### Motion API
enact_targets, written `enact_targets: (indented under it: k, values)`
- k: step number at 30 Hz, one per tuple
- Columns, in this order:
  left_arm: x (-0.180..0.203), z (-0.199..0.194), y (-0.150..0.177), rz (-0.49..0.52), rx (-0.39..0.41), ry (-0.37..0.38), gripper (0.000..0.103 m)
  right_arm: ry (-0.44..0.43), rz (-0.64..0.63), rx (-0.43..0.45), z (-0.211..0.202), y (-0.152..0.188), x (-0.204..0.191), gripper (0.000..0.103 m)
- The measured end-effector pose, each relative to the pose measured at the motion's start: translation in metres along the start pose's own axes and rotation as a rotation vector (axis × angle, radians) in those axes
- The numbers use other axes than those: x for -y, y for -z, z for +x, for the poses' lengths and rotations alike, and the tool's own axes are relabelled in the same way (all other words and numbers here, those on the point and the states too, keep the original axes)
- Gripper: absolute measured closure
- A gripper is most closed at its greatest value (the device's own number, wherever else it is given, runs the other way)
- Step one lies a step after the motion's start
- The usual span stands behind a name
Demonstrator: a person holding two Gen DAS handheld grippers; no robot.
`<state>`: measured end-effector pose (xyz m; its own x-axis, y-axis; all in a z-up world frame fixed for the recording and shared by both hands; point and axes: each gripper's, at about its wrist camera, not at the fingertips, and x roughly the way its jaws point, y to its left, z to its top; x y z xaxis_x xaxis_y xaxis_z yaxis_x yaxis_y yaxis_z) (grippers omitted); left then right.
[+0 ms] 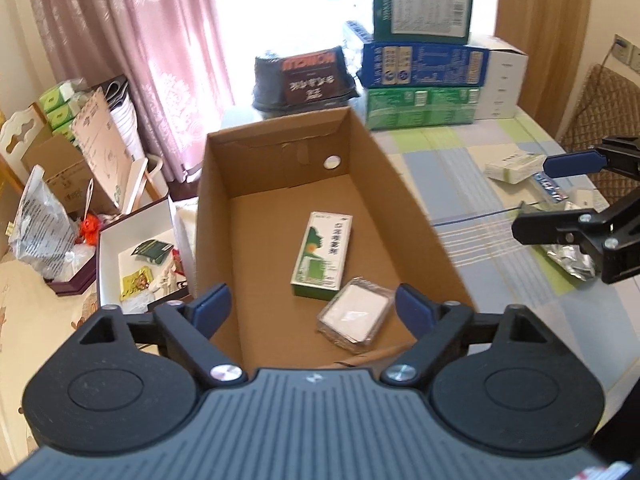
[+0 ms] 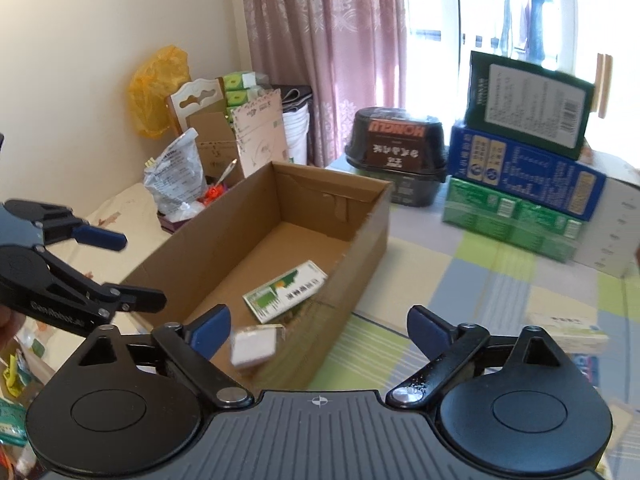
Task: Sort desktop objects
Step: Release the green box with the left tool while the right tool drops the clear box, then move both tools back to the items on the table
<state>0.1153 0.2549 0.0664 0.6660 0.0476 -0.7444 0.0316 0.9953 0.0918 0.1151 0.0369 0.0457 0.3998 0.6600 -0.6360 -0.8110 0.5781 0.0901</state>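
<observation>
An open cardboard box (image 1: 224, 184) stands on the checked tablecloth. On its floor lie a green-and-white medicine carton (image 1: 322, 254) and a clear-wrapped white pack (image 1: 354, 318). My left gripper (image 1: 314, 308) hovers over the box's near end, open and holding nothing. My right gripper (image 1: 532, 198) hangs open over the table to the right of the box. In the right wrist view, the right gripper (image 2: 320, 326) is open and empty beside the box wall (image 2: 360, 216). There the carton (image 2: 286, 296) and the blurred white pack (image 2: 254, 346) lie inside, with the left gripper (image 2: 140, 272) at the left.
Loose on the cloth at the right lie a small white-green carton (image 1: 512, 166), a blue packet (image 1: 550, 188) and a foil blister (image 1: 568, 256). Stacked cartons (image 1: 424, 60) and a black tub (image 1: 304, 76) stand behind the box. A white tray of packets (image 1: 136, 264) sits left.
</observation>
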Motion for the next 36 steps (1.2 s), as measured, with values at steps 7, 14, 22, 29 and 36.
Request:
enact_targets:
  k: [7,14,22,29,36]
  values:
    - [0.033,-0.022,-0.004,0.023,0.034,0.028,0.003,0.064,-0.004,0.017,-0.045,0.012,0.019,0.002]
    - [0.076,-0.036,-0.009,0.031,0.048,0.091,0.001,0.133,0.014,0.002,-0.086,0.035,0.052,0.002]
    - [0.136,-0.038,-0.014,0.076,0.033,0.157,0.001,0.222,0.039,-0.015,-0.135,0.072,0.099,0.002]
    - [0.191,-0.022,-0.01,0.131,-0.001,0.205,0.001,0.321,0.108,-0.048,-0.175,0.116,0.152,0.002]
    - [0.234,0.007,-0.001,0.153,-0.06,0.252,0.002,0.353,0.167,-0.101,-0.189,0.159,0.187,0.002]
